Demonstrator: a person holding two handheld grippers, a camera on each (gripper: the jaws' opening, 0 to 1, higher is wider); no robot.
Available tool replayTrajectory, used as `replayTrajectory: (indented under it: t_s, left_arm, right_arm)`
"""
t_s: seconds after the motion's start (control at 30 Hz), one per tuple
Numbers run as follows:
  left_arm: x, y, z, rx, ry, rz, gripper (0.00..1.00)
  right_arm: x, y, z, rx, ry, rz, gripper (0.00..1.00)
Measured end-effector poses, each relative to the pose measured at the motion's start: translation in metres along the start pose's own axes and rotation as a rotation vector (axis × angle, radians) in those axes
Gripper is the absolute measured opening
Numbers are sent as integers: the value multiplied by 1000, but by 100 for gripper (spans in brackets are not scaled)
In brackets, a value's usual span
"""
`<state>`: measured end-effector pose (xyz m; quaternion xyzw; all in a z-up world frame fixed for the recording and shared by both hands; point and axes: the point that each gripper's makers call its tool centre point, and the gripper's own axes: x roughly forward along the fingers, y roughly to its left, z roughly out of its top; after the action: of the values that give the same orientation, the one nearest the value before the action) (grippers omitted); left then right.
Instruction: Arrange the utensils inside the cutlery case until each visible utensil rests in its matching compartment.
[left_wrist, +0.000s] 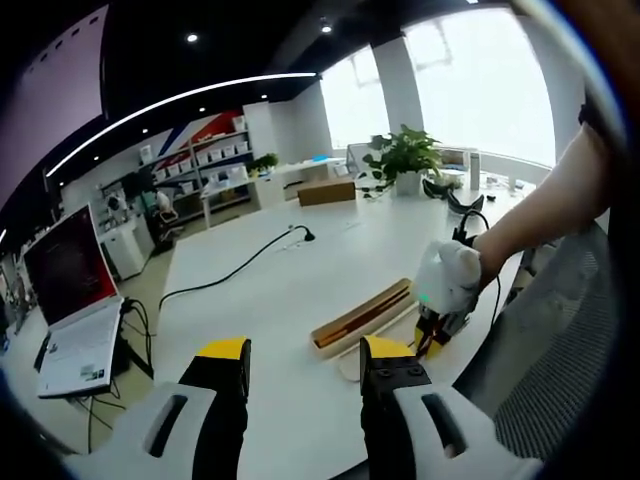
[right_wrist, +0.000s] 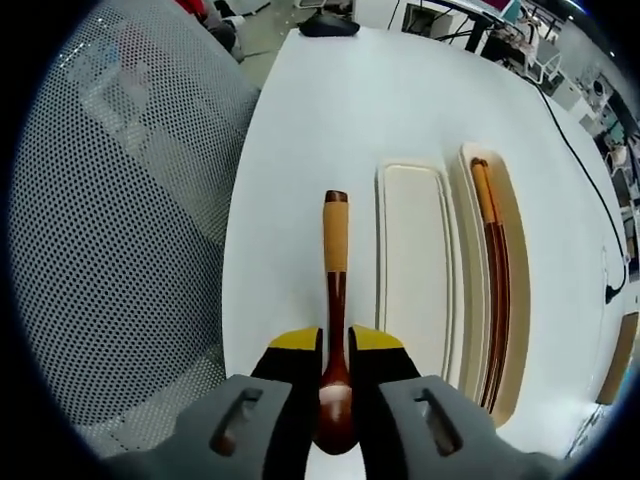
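Beside case (right_wrist: 500, 290) — right tool (right_wrist: 335, 340) pinching spoon (right_wrist: 335, 300)

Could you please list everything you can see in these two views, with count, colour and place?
Spoon: one, dark brown with a tan handle end, on the table beside the case, between the right gripper's jaws.
Chopsticks: one pair, brown with tan tops, in the case's far narrow compartment.
Cutlery case: one, cream, on the table; its wide compartment is bare.
Table: one, white.
Mesh chair: one, grey, beside the table.
Laptop: one, white, screen red, left of the table.
Potted plant: one, green, far table end.
Cable: one, black, across the table.
Left gripper: yellow-tipped, open.
Right gripper: shut on the spoon.
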<state>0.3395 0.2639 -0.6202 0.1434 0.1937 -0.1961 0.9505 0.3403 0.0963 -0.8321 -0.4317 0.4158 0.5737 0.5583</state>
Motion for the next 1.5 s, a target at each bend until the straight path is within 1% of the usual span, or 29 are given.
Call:
replayTrajectory:
  t_s: [0.03,0.9,1.1,1.2,1.33,1.5]
  left_arm:
    - [0,0,0,0,0,0,44]
    - [0,-1,-1,4,6,-1,44]
    - [0,-1,0,2,5,-1,44]
    - [0,-1,0,3,5,0,44]
    - [0,0,0,2,5,1,44]
    - [0,0,0,4,3,0,44]
  right_arm:
    - [0,0,0,2,-2,-2,2]
    - [0,-1,0,44,-21,-3,1]
    - [0,-3,-1,105,-27,19,1]
    - [0,-3,0,117,-20,27,1]
    - [0,-2,0,100,1,22,1]
    - [0,-2,0,101,-2,13,1]
